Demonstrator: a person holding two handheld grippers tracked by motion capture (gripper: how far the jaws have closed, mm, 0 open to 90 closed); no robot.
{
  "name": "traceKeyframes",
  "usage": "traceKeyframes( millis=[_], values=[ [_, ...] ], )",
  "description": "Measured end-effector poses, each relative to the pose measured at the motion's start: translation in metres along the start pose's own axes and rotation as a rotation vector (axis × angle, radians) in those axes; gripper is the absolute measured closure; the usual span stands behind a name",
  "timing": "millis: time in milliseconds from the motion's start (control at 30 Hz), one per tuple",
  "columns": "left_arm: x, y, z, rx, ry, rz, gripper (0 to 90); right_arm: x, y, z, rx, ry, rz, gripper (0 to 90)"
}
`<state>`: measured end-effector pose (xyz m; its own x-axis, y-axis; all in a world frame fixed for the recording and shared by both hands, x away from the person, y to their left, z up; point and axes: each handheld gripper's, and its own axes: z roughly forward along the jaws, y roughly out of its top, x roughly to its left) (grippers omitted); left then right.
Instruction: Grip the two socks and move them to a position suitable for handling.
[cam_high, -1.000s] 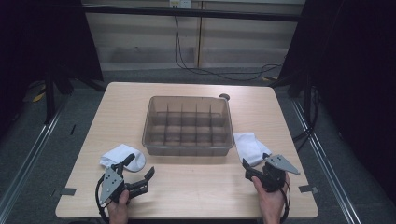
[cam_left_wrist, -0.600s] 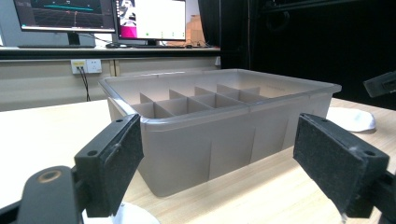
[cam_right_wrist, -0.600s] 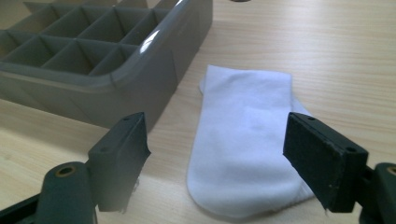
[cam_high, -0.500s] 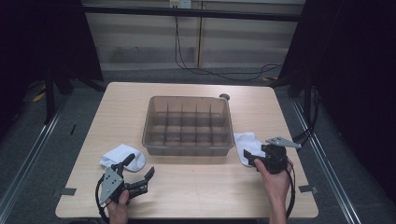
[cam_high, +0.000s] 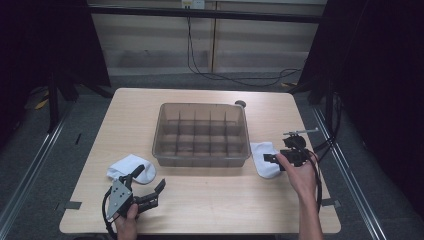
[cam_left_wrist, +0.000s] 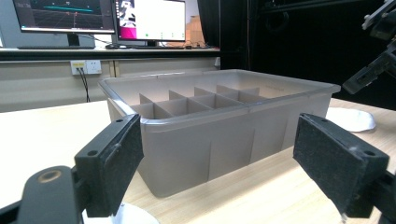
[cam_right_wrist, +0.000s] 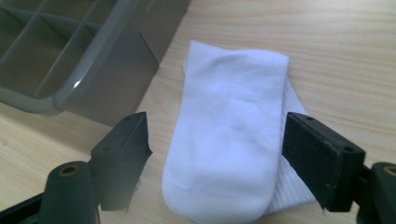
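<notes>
Right claw (cam_right_wrist: 215, 154), jaws wide apart and holding nothing, hangs above the folded white sock (cam_right_wrist: 229, 140) that lies flat on the table (cam_high: 210, 200), just beside the right-hand wall of the divided bin (cam_high: 202, 134). Its jaws have just been closing slightly, with the sock between them but untouched. A good grasp here probably means lowering until both pads straddle the sock's width, then pinching through both folded layers near the rounded end so the fold does not open. Keep the near jaw off the bin's wall during descent. Left claw (cam_high: 147, 192), also open and empty, rests near the front-left corner of the bin, beside a second white sock (cam_high: 131, 167); it needs no motion for this step.
</notes>
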<state>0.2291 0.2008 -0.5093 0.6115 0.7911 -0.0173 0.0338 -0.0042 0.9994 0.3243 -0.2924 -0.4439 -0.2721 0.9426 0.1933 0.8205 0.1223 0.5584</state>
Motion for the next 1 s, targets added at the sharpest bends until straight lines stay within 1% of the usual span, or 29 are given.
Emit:
traceKeyframes(
  millis=[33,67,133,167,200,233,300,367,400,433,467,533,567,600,633,767,867,933,1000],
  values=[
    [0.000,0.000,0.000,0.006,0.000,0.005,15.7,0.000,0.000,0.000,0.000,0.000,0.000,22.5],
    [0.000,0.000,0.000,0.000,0.000,0.000,15.7,-0.001,0.002,0.001,0.013,-0.009,0.004,22.5],
    [0.000,0.000,0.000,0.001,0.001,0.001,15.7,-0.004,0.006,0.005,0.047,-0.025,-0.004,22.8],
    [0.000,0.000,0.000,0.001,0.001,0.001,15.7,-0.007,0.012,0.009,0.082,-0.042,-0.004,22.4],
    [0.000,0.000,0.000,0.002,0.002,0.001,15.7,-0.007,0.012,0.009,0.082,-0.042,-0.004,22.4],
    [0.000,0.000,0.000,0.002,0.004,0.004,15.7,-0.008,0.015,0.012,0.094,-0.044,-0.006,22.6],
    [0.000,0.000,0.000,0.005,0.002,0.000,15.7,-0.009,0.023,0.019,0.133,-0.053,-0.016,22.0],
    [0.000,0.000,0.000,0.000,-0.001,0.006,15.7,-0.009,0.031,0.024,0.172,-0.065,-0.024,20.6],
    [0.000,0.000,0.000,0.000,-0.002,0.006,15.7,-0.009,0.034,0.027,0.191,-0.062,-0.024,21.0],
    [0.000,0.000,0.000,0.001,-0.002,0.004,15.7,-0.010,0.037,0.029,0.211,-0.061,-0.037,21.1],
    [0.000,0.000,0.000,0.000,-0.002,0.001,15.7,-0.010,0.039,0.030,0.224,-0.060,-0.035,20.2],
    [0.000,0.000,0.000,0.000,-0.002,0.006,15.7,-0.013,0.042,0.034,0.251,-0.043,-0.041,19.9],
    [0.000,0.000,0.000,0.001,-0.002,0.007,15.7,-0.015,0.043,0.036,0.262,-0.045,-0.041,19.6],
    [0.000,0.000,-0.001,0.004,-0.002,0.011,15.7,-0.017,0.044,0.038,0.274,-0.043,-0.028,17.8],
    [0.000,0.000,-0.001,0.002,-0.002,0.009,15.7,-0.018,0.044,0.040,0.280,-0.038,-0.028,17.7],
    [0.000,0.000,0.000,0.001,-0.001,0.007,15.7,-0.017,0.046,0.047,0.309,-0.041,-0.044,16.9],
    [0.000,0.000,-0.001,0.001,-0.001,0.010,15.7,-0.017,0.046,0.053,0.328,-0.040,-0.051,14.0],
    [0.000,0.000,-0.001,0.001,-0.003,0.012,15.7,-0.017,0.045,0.057,0.340,-0.027,-0.056,16.7],
    [0.001,0.000,-0.001,0.000,-0.001,0.012,15.7,-0.016,0.045,0.060,0.345,-0.035,-0.059,15.2]
  ],
)
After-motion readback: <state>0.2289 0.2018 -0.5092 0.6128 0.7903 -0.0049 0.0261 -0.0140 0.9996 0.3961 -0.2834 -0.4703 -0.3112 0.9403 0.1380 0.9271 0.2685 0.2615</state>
